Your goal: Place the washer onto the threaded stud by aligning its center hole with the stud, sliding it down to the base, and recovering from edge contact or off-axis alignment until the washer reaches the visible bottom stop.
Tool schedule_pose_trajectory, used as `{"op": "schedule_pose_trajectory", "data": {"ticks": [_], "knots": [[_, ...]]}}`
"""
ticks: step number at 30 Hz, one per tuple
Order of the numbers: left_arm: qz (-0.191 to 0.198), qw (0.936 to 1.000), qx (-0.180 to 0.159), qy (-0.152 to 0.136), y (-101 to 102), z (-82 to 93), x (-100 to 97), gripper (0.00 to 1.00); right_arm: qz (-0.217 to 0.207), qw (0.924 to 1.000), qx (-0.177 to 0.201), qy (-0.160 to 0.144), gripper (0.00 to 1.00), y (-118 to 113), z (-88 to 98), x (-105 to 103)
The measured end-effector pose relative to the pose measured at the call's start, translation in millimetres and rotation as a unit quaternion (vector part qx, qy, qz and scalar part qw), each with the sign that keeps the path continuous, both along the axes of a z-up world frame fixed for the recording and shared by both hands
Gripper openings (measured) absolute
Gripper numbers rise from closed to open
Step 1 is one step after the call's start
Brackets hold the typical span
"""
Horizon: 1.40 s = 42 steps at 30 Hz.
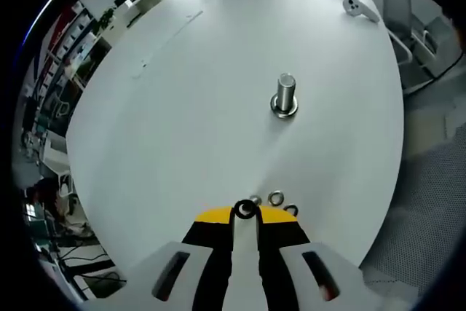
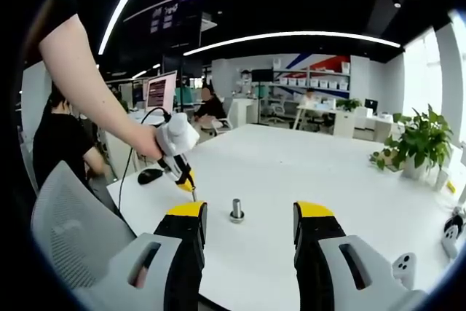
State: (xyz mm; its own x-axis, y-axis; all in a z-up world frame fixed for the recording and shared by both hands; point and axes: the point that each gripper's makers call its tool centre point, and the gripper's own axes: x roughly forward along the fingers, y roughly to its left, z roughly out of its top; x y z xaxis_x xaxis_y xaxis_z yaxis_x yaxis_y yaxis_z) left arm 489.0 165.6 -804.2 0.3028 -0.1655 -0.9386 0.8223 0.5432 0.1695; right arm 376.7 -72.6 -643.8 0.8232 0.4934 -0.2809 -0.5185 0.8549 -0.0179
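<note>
one washer (image 1: 245, 210) is pinched in the closed left hand-held gripper (image 1: 245, 218) near the surface (image 1: 182, 107) edge; right hand-held gripper (image 2: 250, 218) spread, empty. next: carry it over the central stud (image 1: 285, 95), hole centred.

No legible text, labels or numbers. Monitor (image 2: 161, 92) in right gripper view shows lines too blurred to read; dark overhead sign (image 2: 169, 11) carries lettering too small to read.
</note>
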Motion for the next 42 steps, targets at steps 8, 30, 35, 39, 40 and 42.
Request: {"op": "schedule_pose_trajectory", "data": {"ticks": [8,30,35,39,40,42], "knots": [[-0.002,1.0,0.001,0.005,-0.9,-1.6,0.1,0.09,0.0,1.0,-0.004,0.001,0.5,-0.4,-0.9,-0.1],[-0.017,0.9997,0.011,0.016,-0.2,-7.5,-4.6,0.12,-0.002,1.0,-0.008,0.001,0.49,-1.1,-1.4,0.3],[-0.007,0.9998,0.01,0.014,4.8,-6.1,-3.6,0.12,-0.005,1.0,-0.008,0.001,0.49,-2.7,-1.4,0.3],[0.001,0.9999,0.008,0.015,6.3,-7.3,-6.3,0.12,-0.004,0.9999,-0.011,0.001,0.49,-2.1,-1.8,0.1],[0.003,0.9998,0.008,0.016,6.9,-8.4,-7.6,0.12,-0.004,0.9999,-0.011,0.001,0.49,-2.4,-2.0,0.0],[0.005,0.9998,0.009,0.018,8.3,-10.7,-9.4,0.12,-0.005,0.9999,-0.012,0.002,0.49,-2.8,-2.5,0.1]]}}
